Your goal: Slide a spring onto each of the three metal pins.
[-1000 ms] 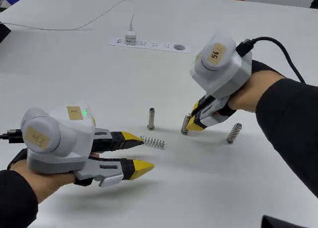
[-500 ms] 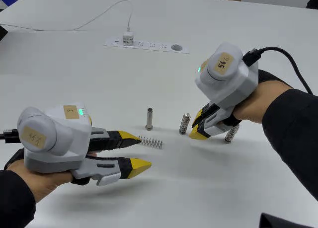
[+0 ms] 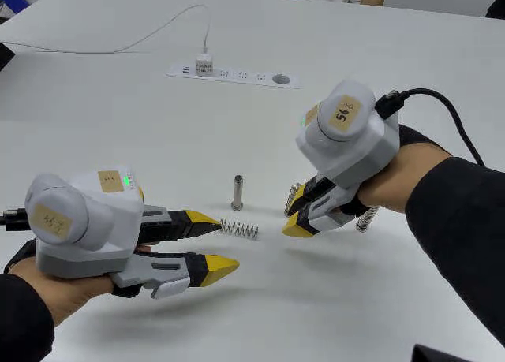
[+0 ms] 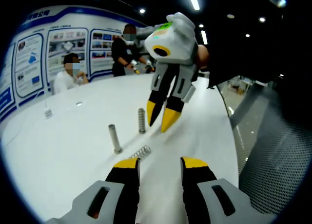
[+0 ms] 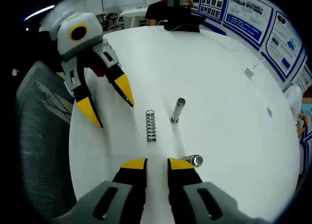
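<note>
On the white table stands a bare metal pin (image 3: 237, 192) (image 4: 115, 138) (image 5: 178, 110). A loose spring (image 3: 239, 229) (image 4: 141, 152) (image 5: 151, 125) lies flat just in front of it. A second pin with a spring on it (image 3: 293, 196) (image 4: 141, 120) (image 5: 191, 160) stands to the right, partly behind my right gripper (image 3: 293, 214) (image 5: 157, 163) (image 4: 161, 117). That gripper hovers narrowly open and holds nothing. A third sprung pin (image 3: 364, 218) peeks out past the hand. My left gripper (image 3: 215, 244) (image 4: 161, 161) (image 5: 113, 111) is open, its tips just left of the loose spring.
A white power strip (image 3: 233, 72) with a plug and a thin cable lies at the back of the table. People sit at the table's far side. A mesh chair back (image 5: 44, 112) stands by the near edge.
My right gripper has come off the spring on the middle pin and moved down in front of it, nearer the loose spring. The left gripper has hardly moved.
</note>
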`<act>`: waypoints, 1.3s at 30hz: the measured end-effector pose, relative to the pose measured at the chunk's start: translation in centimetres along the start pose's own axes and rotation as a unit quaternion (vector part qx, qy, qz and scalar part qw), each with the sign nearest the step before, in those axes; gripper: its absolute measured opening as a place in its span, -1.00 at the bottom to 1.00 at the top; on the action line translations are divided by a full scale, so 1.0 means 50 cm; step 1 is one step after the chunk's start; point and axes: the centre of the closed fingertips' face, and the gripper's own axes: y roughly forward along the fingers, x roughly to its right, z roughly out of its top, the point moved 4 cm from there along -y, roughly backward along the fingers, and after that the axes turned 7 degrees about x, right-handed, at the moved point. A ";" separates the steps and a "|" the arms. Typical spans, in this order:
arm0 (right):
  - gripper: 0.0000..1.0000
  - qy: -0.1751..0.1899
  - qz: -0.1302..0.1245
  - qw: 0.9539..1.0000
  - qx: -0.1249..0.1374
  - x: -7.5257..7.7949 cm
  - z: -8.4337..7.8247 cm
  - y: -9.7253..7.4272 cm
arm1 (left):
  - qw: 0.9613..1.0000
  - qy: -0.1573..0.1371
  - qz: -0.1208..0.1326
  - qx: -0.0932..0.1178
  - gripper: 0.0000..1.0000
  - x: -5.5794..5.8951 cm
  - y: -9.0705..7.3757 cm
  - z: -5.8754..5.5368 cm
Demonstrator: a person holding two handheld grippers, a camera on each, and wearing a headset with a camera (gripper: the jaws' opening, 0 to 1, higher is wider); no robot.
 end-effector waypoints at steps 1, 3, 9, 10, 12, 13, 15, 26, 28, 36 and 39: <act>-0.64 0.000 0.001 1.000 0.002 -0.002 0.002 0.002 | 1.000 0.000 0.000 0.000 -0.32 0.000 0.000 0.000; -0.64 -0.001 0.003 1.000 0.006 -0.005 0.006 0.007 | 1.000 0.000 0.000 0.000 -0.32 0.000 0.000 0.000; -0.62 -0.001 0.005 1.000 0.016 -0.010 0.016 0.023 | 1.000 0.000 0.000 0.000 -0.31 0.003 0.000 0.002; -0.62 0.000 0.005 1.000 0.018 -0.011 0.018 0.027 | 1.000 0.000 0.001 0.000 -0.31 0.003 0.000 0.002; -0.62 0.001 0.005 1.000 0.021 -0.012 0.021 0.033 | 1.000 0.000 0.001 0.000 -0.31 0.003 -0.001 0.002; -0.62 0.002 0.006 1.000 0.022 -0.013 0.022 0.036 | 1.000 -0.001 0.001 0.000 -0.31 0.003 -0.002 0.002; -0.62 0.003 0.007 1.000 0.025 -0.014 0.023 0.042 | 1.000 0.000 0.002 -0.001 -0.31 0.002 -0.002 0.002; -0.63 0.011 0.011 1.000 0.024 -0.011 0.023 0.070 | 1.000 -0.002 0.006 0.000 -0.30 -0.002 -0.006 0.000; -0.63 0.012 0.013 1.000 0.024 -0.012 0.024 0.074 | 1.000 -0.002 0.007 0.000 -0.30 -0.003 -0.007 -0.001; -0.67 0.011 0.017 1.000 0.019 -0.015 0.024 0.089 | 1.000 -0.003 0.012 -0.001 -0.30 -0.009 -0.012 -0.003; -0.68 0.010 0.017 1.000 0.017 -0.015 0.022 0.091 | 1.000 -0.004 0.013 -0.002 -0.30 -0.010 -0.014 -0.005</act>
